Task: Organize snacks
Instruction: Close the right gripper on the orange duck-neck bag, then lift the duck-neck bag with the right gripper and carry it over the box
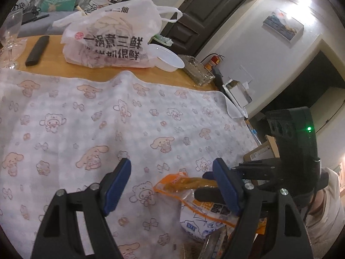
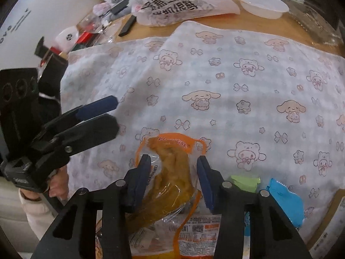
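Orange-trimmed clear snack packet [image 2: 170,172] with yellowish pieces inside sits at the near edge of the worktop, on top of a cartoon-print cloth [image 2: 237,90]. The right gripper [image 2: 173,180] points steeply down over it, jaws either side of the packet's bulge. The pads look like they're just at the plastic, but I can't tell for sure if they're actually pinching it or only straddling it. More packets are heaped under it right at the near edge, plus a green wrapper [image 2: 244,183] and a blue wrapper [image 2: 284,200] just beside the right jaw.

The left gripper [image 1: 172,185] hangs a bit to the left of the packet with its jaws released wide and nothing between them, just bare cloth. A hand [image 2: 57,185] in a pale sleeve holds it.

Farther back, past the cloth's far edge, the wooden worktop [image 1: 54,69] shows. A white plastic bag [image 1: 112,41] with black lettering sits near the far edge, a white plastic bowl [image 1: 167,58] touching it on the right, a black remote [image 1: 37,50] on its left, and a wine glass [image 1: 10,34] by the far left corner.
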A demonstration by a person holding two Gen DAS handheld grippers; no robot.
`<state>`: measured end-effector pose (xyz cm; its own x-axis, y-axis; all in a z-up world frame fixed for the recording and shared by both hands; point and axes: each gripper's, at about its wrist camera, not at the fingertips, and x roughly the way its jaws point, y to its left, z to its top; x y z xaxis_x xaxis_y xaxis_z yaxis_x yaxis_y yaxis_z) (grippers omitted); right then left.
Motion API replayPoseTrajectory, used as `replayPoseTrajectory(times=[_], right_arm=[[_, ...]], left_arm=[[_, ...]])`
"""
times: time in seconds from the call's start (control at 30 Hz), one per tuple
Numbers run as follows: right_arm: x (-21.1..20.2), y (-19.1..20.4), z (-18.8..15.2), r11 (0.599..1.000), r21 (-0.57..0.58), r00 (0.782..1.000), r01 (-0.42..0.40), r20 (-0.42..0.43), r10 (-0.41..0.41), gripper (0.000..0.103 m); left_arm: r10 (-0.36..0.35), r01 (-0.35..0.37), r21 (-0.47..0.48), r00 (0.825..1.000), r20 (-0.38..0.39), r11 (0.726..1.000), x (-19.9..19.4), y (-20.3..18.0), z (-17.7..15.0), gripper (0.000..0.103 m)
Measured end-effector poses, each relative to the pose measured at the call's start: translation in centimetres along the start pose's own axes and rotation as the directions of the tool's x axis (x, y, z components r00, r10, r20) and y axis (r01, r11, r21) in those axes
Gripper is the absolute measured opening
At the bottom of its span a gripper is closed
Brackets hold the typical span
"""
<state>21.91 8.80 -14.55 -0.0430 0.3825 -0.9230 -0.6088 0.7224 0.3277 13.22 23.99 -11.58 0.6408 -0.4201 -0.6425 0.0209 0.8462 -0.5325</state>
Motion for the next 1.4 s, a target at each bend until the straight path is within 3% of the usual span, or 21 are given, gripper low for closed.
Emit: replayPoseTrajectory(times=[0.07,0.13,0.37,0.47,0.53,0.63,0.8,0.9,1.03,1.23,1.4], right_arm=[[-0.1,-0.5,-0.2,1.000,0.012,1.000,-0.009,-0.022,0.009,0.051],[0.2,-0.8,-0.1,0.999,0.032,0.997,-0.024,-0.071,0.026,0.070],[-1.3,-0.9,-1.5,0.996,0.030,0.995,-0.082,-0.048,0.083,0.072],[-1.4,-0.7,-1.8,0.997,0.000,0.996,-0.077,-0.052,0.077,0.063],[-1.8,-0.3,-2.0,0.999,-0.035,0.999,-0.041,-0.026,0.040,0.048],[-2.4,-0.1,-2.2,0.998,-0.061,1.000,-0.021,0.007,0.022,0.037],[-2.8,0.4,-2.4,0.995,-0.096,0.999,-0.017,0.030,0.020,0.035],[-2.8,0.7,-2.8,0.992,-0.127,0.999,-0.010,0.040,0.015,0.044],[-2.3,0.7,-3.6,0.992,-0.123,0.999,-0.040,0.028,0.044,0.068],[-2.3,1.6,-4.6,0.984,-0.172,0.998,-0.051,0.021,0.055,0.084],[-2.4,1.5,-4.9,0.985,-0.168,0.998,-0.049,0.018,0.053,0.080]], left_arm=[[0.019,-0.019,-0.007,1.000,-0.010,1.000,0.4,0.2,-0.3,0.075],[0.024,-0.024,-0.013,1.000,-0.021,1.000,0.7,0.4,-0.5,0.075],[-0.045,0.044,-0.017,0.996,-0.077,0.999,2.2,-0.2,-1.6,0.075],[-0.059,0.058,-0.019,0.993,-0.103,0.998,3.0,-0.6,-2.1,0.075],[-0.078,0.074,-0.043,0.991,-0.112,0.996,3.5,-0.5,-2.4,0.075],[-0.093,0.085,-0.073,0.990,-0.105,0.994,3.9,-0.5,-2.3,0.075],[-0.109,0.094,-0.130,0.988,-0.111,0.987,4.9,0.0,-2.2,0.074],[-0.124,0.107,-0.148,0.987,-0.105,0.983,5.0,0.1,-2.2,0.058],[-0.112,0.099,-0.147,0.990,-0.082,0.984,4.3,0.4,-2.1,0.039],[-0.097,0.084,-0.141,0.991,-0.091,0.986,4.3,0.6,-2.3,0.037],[-0.099,0.085,-0.139,0.991,-0.093,0.987,4.3,0.5,-2.3,0.037]])
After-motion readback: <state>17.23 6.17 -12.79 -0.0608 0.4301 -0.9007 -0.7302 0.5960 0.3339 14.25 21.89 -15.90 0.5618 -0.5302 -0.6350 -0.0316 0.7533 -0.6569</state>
